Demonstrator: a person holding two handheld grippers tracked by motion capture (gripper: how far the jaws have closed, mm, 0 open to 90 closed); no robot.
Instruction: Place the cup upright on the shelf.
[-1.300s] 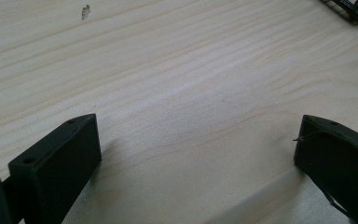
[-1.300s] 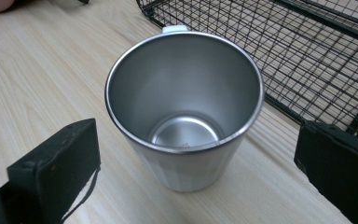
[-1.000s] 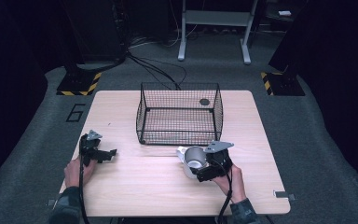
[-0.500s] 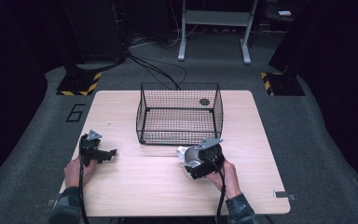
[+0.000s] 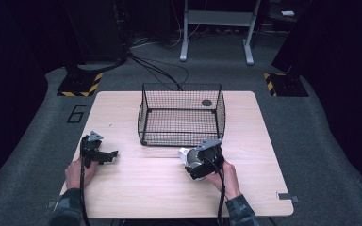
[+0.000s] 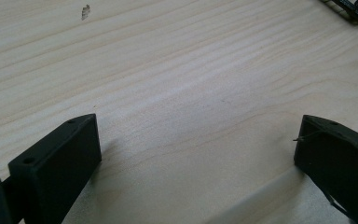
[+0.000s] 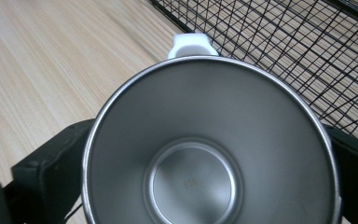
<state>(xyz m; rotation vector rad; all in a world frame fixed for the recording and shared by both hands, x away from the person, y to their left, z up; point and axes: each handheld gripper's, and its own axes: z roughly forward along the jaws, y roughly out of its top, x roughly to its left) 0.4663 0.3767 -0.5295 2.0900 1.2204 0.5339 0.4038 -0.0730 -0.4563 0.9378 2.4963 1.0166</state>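
**Steel cup sitting between the right jaws, just in front of the basket**

I am looking down on the wooden table [image 5: 136, 188] from the high view, and the right gripper [image 5: 199, 162] is sitting just in front of the black wire basket [image 5: 181, 115], with the person's right hand [image 5: 222, 174] behind it. The stainless steel cup [image 7: 209, 154] is lying between this gripper's two black jaws, its open mouth facing the right gripper camera, so I am seeing straight down to its round bottom. A jaw is standing at each side of the cup's wall (the rim is hiding the contact itself), so I am reading the gripper as closed around it. The cup's white handle [image 7: 192, 44] is pointing away from the camera, toward the basket mesh just beyond.

The left gripper [image 5: 96, 151] is resting near the table's left edge, well apart from the cup, and in the left gripper view its jaws are standing wide, with bare wood between them.
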